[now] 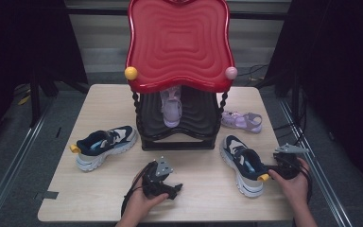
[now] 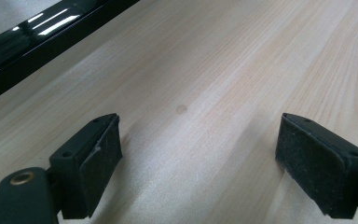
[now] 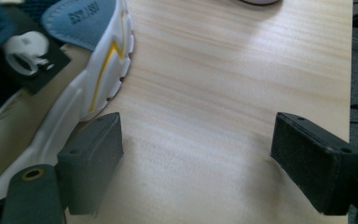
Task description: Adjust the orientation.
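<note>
Two navy and white sneakers lie on the wooden table: one at the left, one at the right. A purple sandal stands on the black lower shelf of a red stand. Its mate lies on the table right of the stand. My left gripper rests low near the front middle, open over bare wood. My right gripper sits by the right sneaker's heel. It is open, with the sneaker's white sole just beside its left jaw and nothing between the jaws.
The stand's black base runs along the far side in the left gripper view. The table's right edge lies close to the right gripper. Dark floor and cables surround the table.
</note>
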`<state>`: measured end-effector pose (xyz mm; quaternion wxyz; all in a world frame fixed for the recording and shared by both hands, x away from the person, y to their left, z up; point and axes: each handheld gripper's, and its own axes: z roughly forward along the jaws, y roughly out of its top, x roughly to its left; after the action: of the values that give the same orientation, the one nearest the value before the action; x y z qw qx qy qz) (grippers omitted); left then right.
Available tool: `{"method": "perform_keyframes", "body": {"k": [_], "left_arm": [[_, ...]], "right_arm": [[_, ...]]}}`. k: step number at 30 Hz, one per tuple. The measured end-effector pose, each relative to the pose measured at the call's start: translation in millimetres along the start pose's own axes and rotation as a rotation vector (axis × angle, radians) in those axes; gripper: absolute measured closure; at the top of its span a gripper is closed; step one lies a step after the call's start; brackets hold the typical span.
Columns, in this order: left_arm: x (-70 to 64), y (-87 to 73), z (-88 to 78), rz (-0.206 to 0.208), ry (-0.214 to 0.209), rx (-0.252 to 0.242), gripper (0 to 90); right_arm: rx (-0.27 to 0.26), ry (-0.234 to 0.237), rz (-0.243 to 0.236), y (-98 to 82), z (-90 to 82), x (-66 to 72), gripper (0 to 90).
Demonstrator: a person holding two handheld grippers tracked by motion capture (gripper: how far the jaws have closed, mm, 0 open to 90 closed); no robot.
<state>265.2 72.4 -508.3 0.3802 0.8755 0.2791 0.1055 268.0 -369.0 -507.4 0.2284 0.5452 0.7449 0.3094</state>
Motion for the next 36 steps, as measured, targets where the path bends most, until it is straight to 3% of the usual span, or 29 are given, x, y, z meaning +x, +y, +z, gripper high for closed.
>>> {"method": "perform_keyframes", "body": {"k": [7,11,19,28,36], "left_arm": [[0.2,0.1,-0.1,0.004,0.002,0.001,13.6],[0.2,0.1,-0.2,0.003,0.002,0.001,13.6],[0.2,0.1,-0.1,0.003,0.002,0.001,13.6],[0.2,0.1,-0.1,0.004,0.002,0.001,13.6],[0.3,0.1,-0.2,0.004,0.002,0.002,13.6]], "right_arm": [[-0.040,-0.014,0.025,-2.5,-14.7,-6.8,16.2],[-0.047,-0.009,0.028,2.5,-14.6,-11.7,16.2],[-0.044,-0.028,0.006,25.9,11.4,-20.2,16.9],[-0.067,0.007,0.047,47.5,38.2,-39.1,16.9],[-0.067,0.014,-0.009,66.6,51.5,-34.8,20.5]]}}
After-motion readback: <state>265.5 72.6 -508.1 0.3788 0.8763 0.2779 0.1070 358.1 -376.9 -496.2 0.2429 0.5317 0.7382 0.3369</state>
